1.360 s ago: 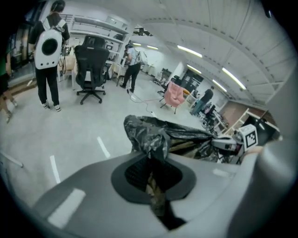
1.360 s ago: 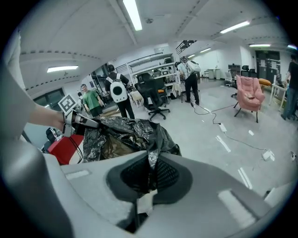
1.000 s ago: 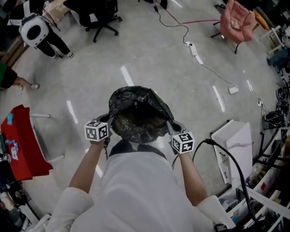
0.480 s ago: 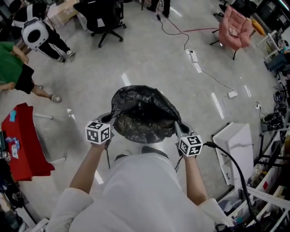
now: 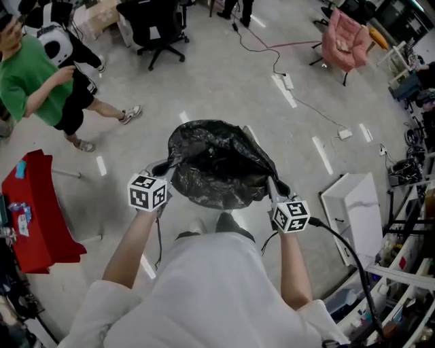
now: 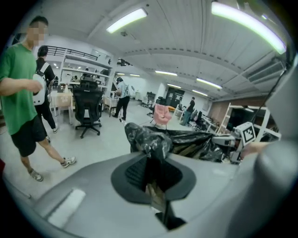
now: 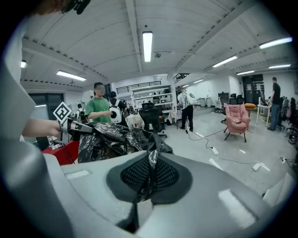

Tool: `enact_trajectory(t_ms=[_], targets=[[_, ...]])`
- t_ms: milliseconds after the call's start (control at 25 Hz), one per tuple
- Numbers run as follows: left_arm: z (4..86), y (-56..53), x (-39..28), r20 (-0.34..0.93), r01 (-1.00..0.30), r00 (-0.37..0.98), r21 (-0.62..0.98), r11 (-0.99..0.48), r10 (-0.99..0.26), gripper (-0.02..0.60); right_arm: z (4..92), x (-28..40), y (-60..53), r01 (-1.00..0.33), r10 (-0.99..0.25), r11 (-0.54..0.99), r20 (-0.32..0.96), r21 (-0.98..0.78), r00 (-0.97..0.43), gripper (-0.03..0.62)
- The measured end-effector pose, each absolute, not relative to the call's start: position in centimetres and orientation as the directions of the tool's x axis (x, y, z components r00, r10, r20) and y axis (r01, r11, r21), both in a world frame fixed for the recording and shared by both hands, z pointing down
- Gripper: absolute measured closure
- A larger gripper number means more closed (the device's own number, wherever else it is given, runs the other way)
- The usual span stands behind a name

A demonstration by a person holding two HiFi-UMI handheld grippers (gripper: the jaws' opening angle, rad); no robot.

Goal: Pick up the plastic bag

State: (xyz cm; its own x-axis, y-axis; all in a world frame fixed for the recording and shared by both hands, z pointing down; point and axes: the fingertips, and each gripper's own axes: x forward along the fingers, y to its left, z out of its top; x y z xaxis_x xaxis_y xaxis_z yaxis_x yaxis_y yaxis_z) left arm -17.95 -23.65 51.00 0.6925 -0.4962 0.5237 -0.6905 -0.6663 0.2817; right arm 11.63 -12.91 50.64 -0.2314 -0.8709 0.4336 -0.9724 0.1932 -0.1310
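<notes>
A black plastic bag (image 5: 216, 166) hangs open in the air between my two grippers, above the floor. My left gripper (image 5: 165, 169) is shut on the bag's left rim, with crumpled black film (image 6: 148, 139) pinched between its jaws. On the right rim my right gripper (image 5: 273, 188) is shut too, a fold of the bag (image 7: 151, 155) caught between its jaws. In the right gripper view the bag (image 7: 109, 139) stretches leftward to the other gripper. The bag's mouth faces up and its dark inside shows.
A person in a green shirt (image 5: 37, 78) walks at the upper left. A red-covered table (image 5: 34, 211) is at the left, a black office chair (image 5: 153, 20) at the top, a pink armchair (image 5: 343, 44) top right. A white board (image 5: 353, 217) and cluttered shelves (image 5: 408, 272) lie right; cables (image 5: 306, 102) cross the floor.
Both grippers have carried the bag a little up the picture and pulled its mouth wider. The person in green has walked into view from the left edge.
</notes>
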Motion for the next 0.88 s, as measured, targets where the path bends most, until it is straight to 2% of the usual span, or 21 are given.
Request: enact_trajectory(t_ms=[400, 880], targets=[[47.4, -20.0, -19.4, 0.486, -0.633, 0.731, 0.22, -0.742, -0.479, 0.575, 46.6, 9.3, -7.4, -0.988, -0.919, 0.138, 0.362, -0.073, -0.155, 0.592], [43.9, -15.2, -15.3, 0.428, -0.646, 0.734, 0.2, -0.737, -0.527, 0.575, 43.8, 12.9, -2.5, -0.979, -0.934, 0.192, 0.293, -0.066, -0.202, 0.592]])
